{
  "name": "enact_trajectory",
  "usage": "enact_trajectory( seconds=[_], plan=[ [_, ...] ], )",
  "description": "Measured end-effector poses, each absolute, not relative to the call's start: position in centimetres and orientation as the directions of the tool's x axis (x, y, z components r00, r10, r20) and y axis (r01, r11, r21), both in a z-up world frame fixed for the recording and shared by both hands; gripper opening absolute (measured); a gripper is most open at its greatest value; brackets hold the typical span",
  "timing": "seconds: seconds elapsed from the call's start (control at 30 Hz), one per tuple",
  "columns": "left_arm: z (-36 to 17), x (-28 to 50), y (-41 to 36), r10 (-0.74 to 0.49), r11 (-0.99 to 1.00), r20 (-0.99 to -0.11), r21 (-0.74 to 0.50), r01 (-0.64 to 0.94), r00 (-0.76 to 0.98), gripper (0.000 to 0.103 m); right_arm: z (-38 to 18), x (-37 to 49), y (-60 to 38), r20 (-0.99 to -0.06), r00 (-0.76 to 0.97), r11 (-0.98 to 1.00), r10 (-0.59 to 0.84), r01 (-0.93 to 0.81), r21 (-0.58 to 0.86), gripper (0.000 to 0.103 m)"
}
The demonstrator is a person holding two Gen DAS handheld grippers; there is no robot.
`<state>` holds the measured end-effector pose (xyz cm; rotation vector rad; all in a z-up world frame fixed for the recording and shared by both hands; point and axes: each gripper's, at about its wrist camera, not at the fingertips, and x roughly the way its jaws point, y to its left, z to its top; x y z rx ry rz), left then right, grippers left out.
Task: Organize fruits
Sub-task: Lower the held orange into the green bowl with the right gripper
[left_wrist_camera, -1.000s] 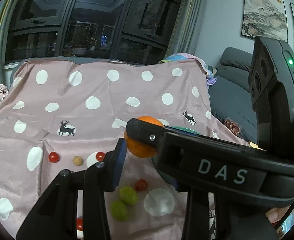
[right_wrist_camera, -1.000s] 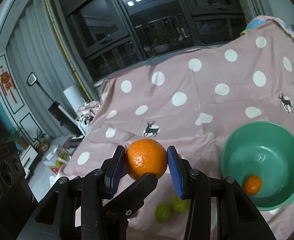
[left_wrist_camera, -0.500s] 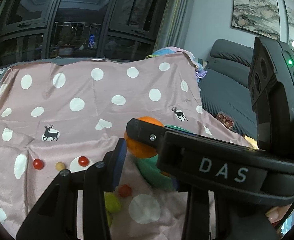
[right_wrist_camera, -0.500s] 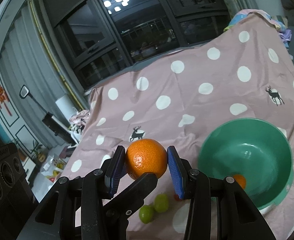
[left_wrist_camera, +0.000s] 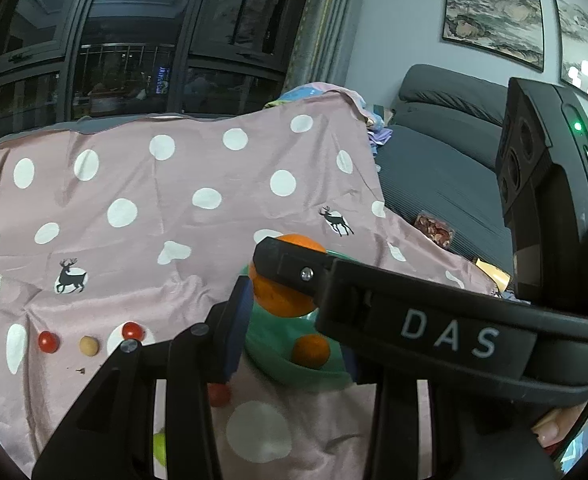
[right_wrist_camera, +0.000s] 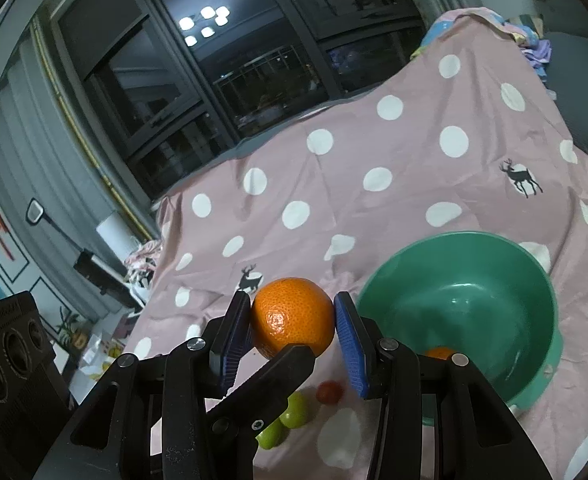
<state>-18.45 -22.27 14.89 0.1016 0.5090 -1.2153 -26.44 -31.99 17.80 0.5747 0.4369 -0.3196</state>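
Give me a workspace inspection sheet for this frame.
Surface: pink polka-dot cloth, wrinkled.
Job's things: large orange off the cloth, beside green bowl; small orange in bowl; two green fruits, three red tomatoes, one tan ball loose on cloth.
Clutter: packet beside cloth.
Grippers: right gripper shut on large orange; left gripper partly hidden, state unclear.
Cables: nothing seen.
Surroundings: dark windows, grey sofa, framed paintings.

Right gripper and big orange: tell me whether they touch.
Touching. The right wrist view shows both blue pads of the right gripper pressed against the sides of the big orange, held above the cloth.
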Motion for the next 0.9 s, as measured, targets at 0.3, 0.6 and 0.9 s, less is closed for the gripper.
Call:
enact_trajectory(
  seconds=[0.3,0.6,0.9],
  plan=[
    [14.6,-19.2,-24.1,-0.872,0.323,-0.44,-0.194,0.926,0.212,0.04,17.5,-27.5,-33.4,-0.489,0.849,0.765,-0.2,0.447,0.464,0.045],
    [14.3,-19.7,-25.4,-0.872,0.298,-0.453,-0.193,0.935,0.184,0.04,17.0,-28.4,-34.5,-0.505,0.833,0.74,-0.225,0.483,0.468,0.045],
    [13.8,-19.9,-26.6,-0.873,0.27,-0.465,-0.208,0.94,0.147,0.039,16.5,-29.0,-35.6,-0.52,0.818,0.717,-0.246,0.515,0.47,0.045]
  ],
)
